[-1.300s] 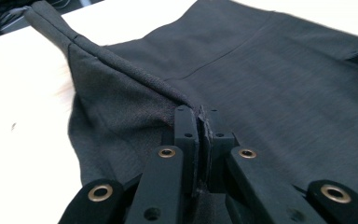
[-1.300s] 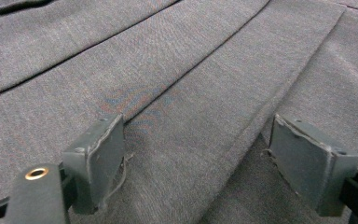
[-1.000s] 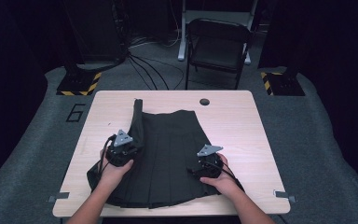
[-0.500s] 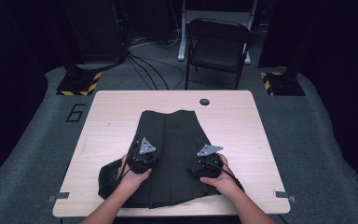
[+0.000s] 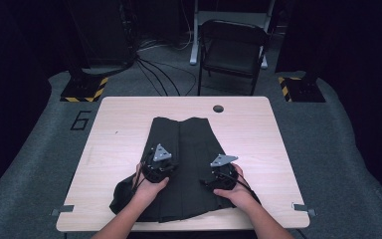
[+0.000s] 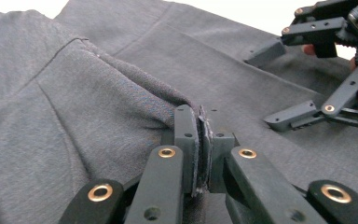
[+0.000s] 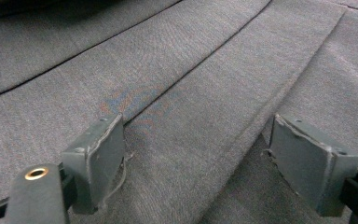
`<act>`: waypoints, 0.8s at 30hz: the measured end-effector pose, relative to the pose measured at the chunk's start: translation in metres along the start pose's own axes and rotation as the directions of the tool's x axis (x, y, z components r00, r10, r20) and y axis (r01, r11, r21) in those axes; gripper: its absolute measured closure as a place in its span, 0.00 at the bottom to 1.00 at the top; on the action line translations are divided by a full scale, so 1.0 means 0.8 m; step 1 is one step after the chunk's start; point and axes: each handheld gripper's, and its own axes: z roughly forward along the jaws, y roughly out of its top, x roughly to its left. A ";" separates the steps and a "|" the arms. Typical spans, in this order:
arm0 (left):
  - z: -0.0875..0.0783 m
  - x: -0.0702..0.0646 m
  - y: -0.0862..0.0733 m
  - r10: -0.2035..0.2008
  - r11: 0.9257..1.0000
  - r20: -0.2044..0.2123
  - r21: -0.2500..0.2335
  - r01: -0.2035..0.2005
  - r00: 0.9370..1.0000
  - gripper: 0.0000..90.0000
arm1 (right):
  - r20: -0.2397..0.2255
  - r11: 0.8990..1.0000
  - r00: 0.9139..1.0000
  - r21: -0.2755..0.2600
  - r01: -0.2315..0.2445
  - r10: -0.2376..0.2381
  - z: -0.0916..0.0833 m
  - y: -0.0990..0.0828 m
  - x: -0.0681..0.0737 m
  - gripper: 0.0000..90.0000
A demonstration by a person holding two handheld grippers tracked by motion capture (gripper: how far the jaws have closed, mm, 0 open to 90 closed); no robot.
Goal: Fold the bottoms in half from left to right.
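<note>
Over the pale worktop (image 5: 124, 129), at its near edge, resting both forearms and working a dark pleated skirt (image 5: 189, 144) lying flat across the middle. Nearest, on the left, leaving a bunched lump of hem spilling out towards the worktop's front left. Just beyond it, keeping the left tongs (image 5: 159, 162) clamped tight on a fold of the grey cloth, with the pads pressed together and a thin edge of fabric pinched between them in the left gripper view (image 6: 199, 140). Having carried that pinch inward from the skirt's outer left side a second ago, now holding it over the left-centre panel, so turning the left flap onto the body and narrowing the outline. Judging this as the first lengthwise fold nearly laid, with the flap not yet released and the stray hem not yet tidied. Holding the right tongs (image 5: 221, 172) in the same spot as before, spread wide and gripping nothing, with both pads standing on the pleats well apart in the right gripper view (image 7: 196, 154), seemingly steadying the cloth. Farther off, passing the round hole (image 5: 218, 108) near the worktop's back edge, then a folding chair (image 5: 234, 50) standing on the grey floor behind.
</note>
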 end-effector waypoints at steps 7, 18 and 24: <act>0.016 -0.010 -0.007 -0.023 0.999 0.019 0.042 0.022 1.000 0.91 | 0.000 1.000 1.000 0.001 0.002 -0.002 0.000 0.000 0.000 0.20; -0.038 -0.031 0.007 -0.023 1.000 0.090 -0.012 0.024 0.996 0.70 | -0.001 1.000 1.000 -0.001 0.002 -0.002 0.000 0.000 0.000 0.20; -0.093 -0.018 0.020 -0.015 0.996 0.076 -0.088 0.022 0.997 0.66 | -0.002 1.000 1.000 -0.001 -0.001 0.001 0.000 0.000 0.000 0.20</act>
